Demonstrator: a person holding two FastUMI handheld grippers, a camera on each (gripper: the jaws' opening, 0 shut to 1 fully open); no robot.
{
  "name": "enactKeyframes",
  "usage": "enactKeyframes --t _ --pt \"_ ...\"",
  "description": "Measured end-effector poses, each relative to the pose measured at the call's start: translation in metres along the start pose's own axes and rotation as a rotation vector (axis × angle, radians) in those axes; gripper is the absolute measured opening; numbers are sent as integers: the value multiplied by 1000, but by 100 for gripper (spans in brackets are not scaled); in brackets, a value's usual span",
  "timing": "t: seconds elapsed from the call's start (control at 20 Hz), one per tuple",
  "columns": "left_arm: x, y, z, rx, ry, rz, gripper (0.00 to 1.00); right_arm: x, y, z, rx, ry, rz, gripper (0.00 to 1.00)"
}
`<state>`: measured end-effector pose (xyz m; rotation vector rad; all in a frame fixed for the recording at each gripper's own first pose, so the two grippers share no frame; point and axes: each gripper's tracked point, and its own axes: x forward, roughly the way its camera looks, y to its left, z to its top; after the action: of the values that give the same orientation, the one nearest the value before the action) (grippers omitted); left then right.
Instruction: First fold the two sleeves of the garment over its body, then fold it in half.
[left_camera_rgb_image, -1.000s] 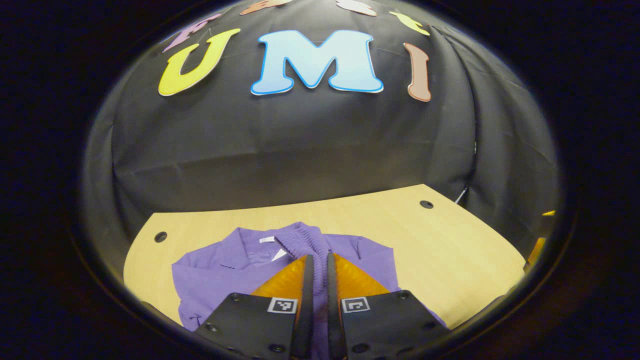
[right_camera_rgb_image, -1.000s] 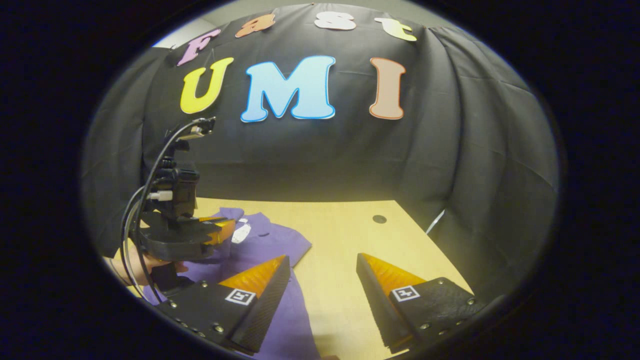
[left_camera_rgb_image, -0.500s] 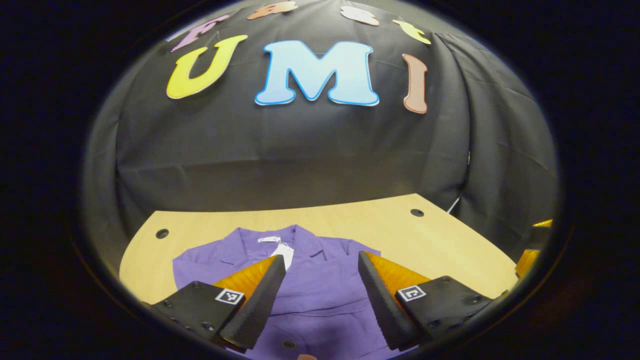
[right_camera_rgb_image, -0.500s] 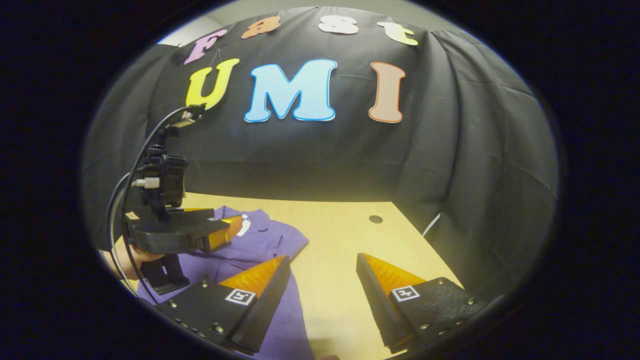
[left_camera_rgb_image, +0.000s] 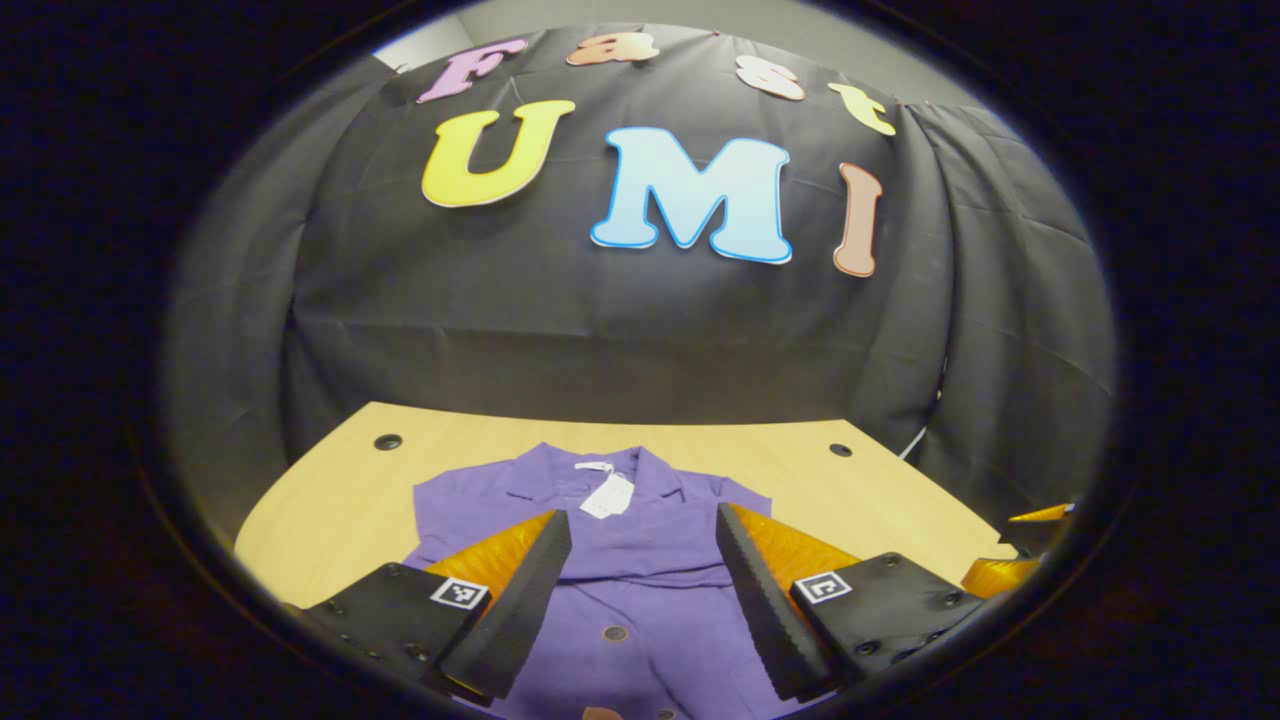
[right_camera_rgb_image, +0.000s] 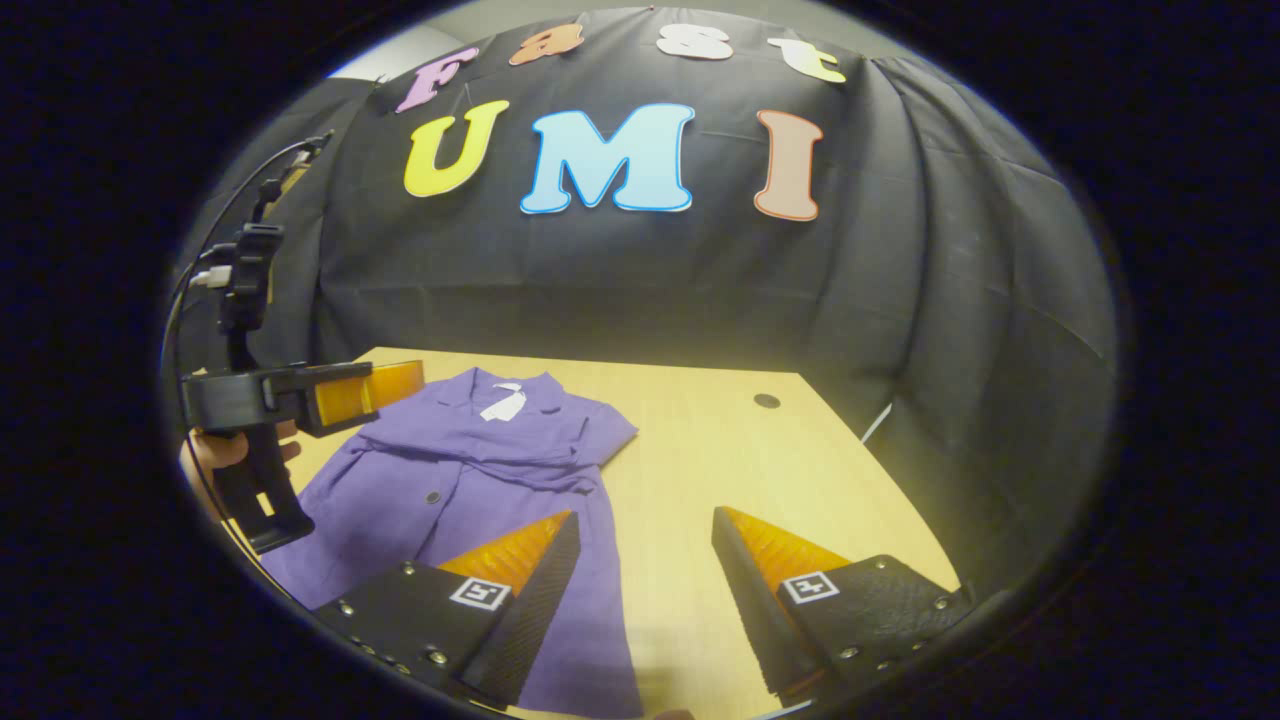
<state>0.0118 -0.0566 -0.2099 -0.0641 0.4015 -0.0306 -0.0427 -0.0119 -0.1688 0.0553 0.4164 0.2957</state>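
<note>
A purple buttoned garment (left_camera_rgb_image: 640, 560) lies flat on the wooden table (left_camera_rgb_image: 340, 500), collar and white tag toward the far wall, with both sleeves folded across its body. My left gripper (left_camera_rgb_image: 640, 580) hangs open above the garment's chest, holding nothing. In the right gripper view the same garment (right_camera_rgb_image: 470, 470) lies at the left, and the left gripper (right_camera_rgb_image: 385, 385), held by a hand (right_camera_rgb_image: 215, 450), hovers over its left edge. My right gripper (right_camera_rgb_image: 640, 570) is open and empty, above the garment's right hem edge and bare wood.
The table (right_camera_rgb_image: 720, 460) has small dark holes near its far corners (right_camera_rgb_image: 767, 401) (left_camera_rgb_image: 387, 441). Black cloth walls close the booth behind and to the right. Bare wood lies to the right of the garment.
The left gripper was shut on a purple sleeve over the body, opened and let it go, then drew back and rose. The right gripper stayed open and pulled back a little.
</note>
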Motion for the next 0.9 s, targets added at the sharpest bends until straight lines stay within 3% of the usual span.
enactKeyframes --t 0.05,0.5,0.9 --pt "-15 11 -5 7 4 10 96 -3 2 -7 11 6 -10 93" --pt "-134 104 -84 -48 114 90 96 -43 8 -81 45 142 -87 94" --pt "-213 160 -171 -78 267 118 96 -54 24 -128 125 241 -61 94"
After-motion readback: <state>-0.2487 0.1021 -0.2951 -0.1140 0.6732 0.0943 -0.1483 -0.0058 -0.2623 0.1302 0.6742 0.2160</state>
